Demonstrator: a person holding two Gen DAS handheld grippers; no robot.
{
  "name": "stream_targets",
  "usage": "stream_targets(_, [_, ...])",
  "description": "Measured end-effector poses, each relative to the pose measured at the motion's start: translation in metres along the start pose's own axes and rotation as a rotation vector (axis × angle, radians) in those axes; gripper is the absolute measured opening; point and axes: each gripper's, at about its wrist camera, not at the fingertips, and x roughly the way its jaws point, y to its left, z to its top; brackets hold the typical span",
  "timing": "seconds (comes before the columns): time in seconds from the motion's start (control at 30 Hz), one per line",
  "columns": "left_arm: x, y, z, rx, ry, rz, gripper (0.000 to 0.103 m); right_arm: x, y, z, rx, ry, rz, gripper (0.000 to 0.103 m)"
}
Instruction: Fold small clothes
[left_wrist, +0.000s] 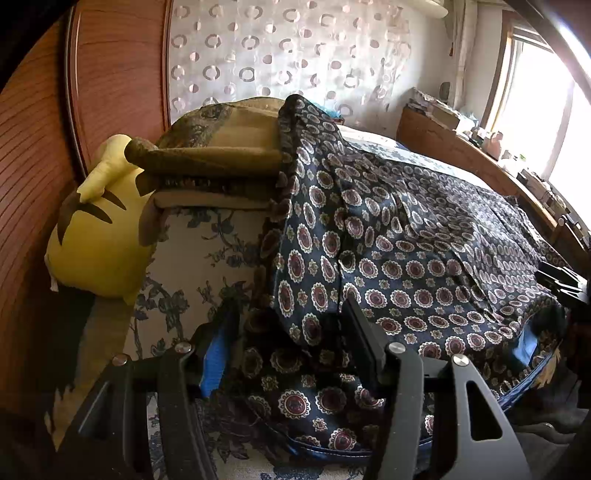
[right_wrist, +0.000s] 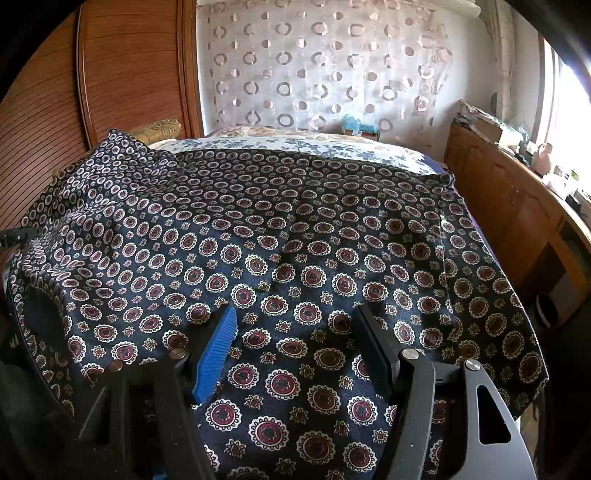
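While spread over floral bedsheet (right_wrist: 332, 146) for folding, navy medallion-print silk garment (right_wrist: 295, 229) lies flat; left gripper (left_wrist: 290, 332) half-open astride hem fold, right gripper (right_wrist: 295, 332) half-open above cloth, neither pinching.

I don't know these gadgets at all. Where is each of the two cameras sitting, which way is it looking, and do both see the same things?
Left wrist view: sits on the left gripper, looking down along its fingers at the patterned cloth, a yellow plush toy and stacked cushions; only the gripper shows.
Right wrist view: sits on the right gripper, looking across the same patterned cloth spread on the bed; only the gripper shows.
Both share the cloth, the circle-patterned curtain and wooden wardrobe.
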Motion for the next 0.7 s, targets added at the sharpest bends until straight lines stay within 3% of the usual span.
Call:
stream_targets(0.07, [0.001, 0.0, -0.001, -0.001, 0.003, -0.005, 0.057, 0.0, 0.0, 0.0, 0.0, 0.0, 0.0, 0.067])
stream_targets(0.13, [0.001, 0.0, -0.001, -0.003, 0.001, -0.012, 0.048, 0.0, 0.0, 0.0, 0.0, 0.0, 0.001, 0.067])
stream_targets(0.3, [-0.003, 0.003, 0.001, -0.038, -0.007, -0.08, 0.006, 0.0, -0.001, -0.001, 0.0, -0.001, 0.002, 0.067])
stream_targets(0.7, [-0.051, -0.045, 0.041, 0.072, -0.188, -0.182, 0.003, 0.0, -0.001, -0.001, -0.001, -0.002, 0.003, 0.067])
